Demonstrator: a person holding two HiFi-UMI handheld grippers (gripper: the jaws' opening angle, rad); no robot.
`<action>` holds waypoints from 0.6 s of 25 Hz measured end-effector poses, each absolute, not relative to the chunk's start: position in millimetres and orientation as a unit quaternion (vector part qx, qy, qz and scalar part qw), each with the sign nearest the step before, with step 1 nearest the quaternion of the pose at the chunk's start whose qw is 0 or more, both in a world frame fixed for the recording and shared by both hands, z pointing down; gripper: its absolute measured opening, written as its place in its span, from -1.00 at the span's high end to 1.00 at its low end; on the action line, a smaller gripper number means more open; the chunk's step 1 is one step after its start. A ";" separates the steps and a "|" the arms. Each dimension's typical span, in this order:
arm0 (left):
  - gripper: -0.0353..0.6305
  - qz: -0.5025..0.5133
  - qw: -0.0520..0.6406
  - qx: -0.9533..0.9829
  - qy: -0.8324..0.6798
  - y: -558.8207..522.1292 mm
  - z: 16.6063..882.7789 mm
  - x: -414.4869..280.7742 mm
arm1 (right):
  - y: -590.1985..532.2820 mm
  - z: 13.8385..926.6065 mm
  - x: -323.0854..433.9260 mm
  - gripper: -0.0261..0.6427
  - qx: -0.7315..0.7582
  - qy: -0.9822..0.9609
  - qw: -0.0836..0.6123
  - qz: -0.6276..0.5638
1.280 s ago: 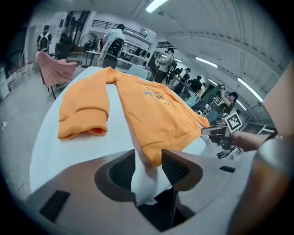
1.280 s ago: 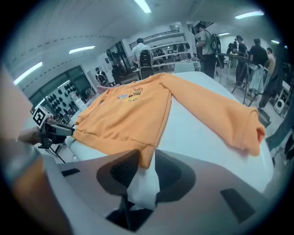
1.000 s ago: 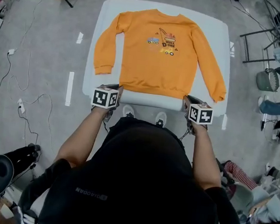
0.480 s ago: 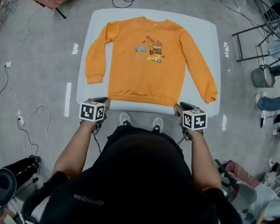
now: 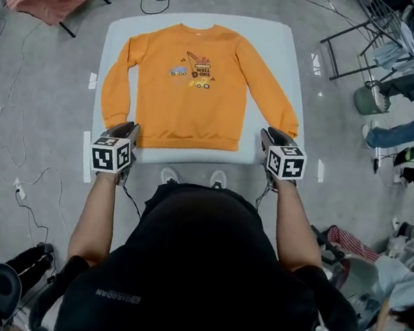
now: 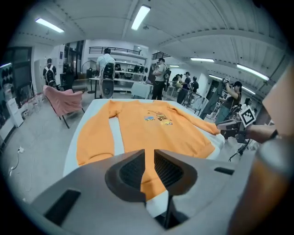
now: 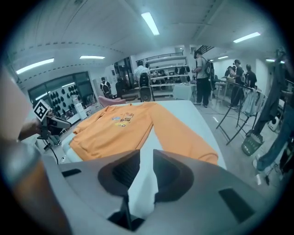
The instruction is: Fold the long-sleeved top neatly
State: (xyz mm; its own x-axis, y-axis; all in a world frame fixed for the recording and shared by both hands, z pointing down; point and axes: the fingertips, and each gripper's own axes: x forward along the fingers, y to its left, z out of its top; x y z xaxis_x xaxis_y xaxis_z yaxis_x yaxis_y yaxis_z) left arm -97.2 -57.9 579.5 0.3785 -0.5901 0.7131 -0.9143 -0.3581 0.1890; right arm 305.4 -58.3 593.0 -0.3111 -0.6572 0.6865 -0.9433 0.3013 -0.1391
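The orange long-sleeved top with a printed front (image 5: 193,86) lies flat and face up on the white counter (image 5: 278,51), sleeves angled outward. The left tongs (image 6: 149,167) and right tongs (image 7: 146,170) hover at the near counter edge. Both jaw pairs are narrowly spread, having just opened further, with nothing between them. In the head view the marker cubes (image 5: 111,155) hide most of both jaw pairs.
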 end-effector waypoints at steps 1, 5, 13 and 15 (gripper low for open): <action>0.73 0.276 0.289 0.782 -0.479 -58.9 577.9 -85.9 | -59.5 588.8 311.0 0.65 0.532 -0.761 0.259 0.267; 0.88 0.264 0.275 0.802 -0.460 -59.0 570.1 -48.1 | -59.8 572.7 337.9 0.70 0.560 -0.752 0.255 0.236; 0.88 0.270 0.280 0.811 -0.437 -52.6 569.8 -10.3 | -50.5 596.1 433.7 0.71 0.652 -0.660 0.271 0.255; 0.88 0.275 0.282 0.809 -0.437 -50.0 571.4 -5.4 | -46.8 607.8 450.8 0.69 0.668 -0.638 0.255 0.286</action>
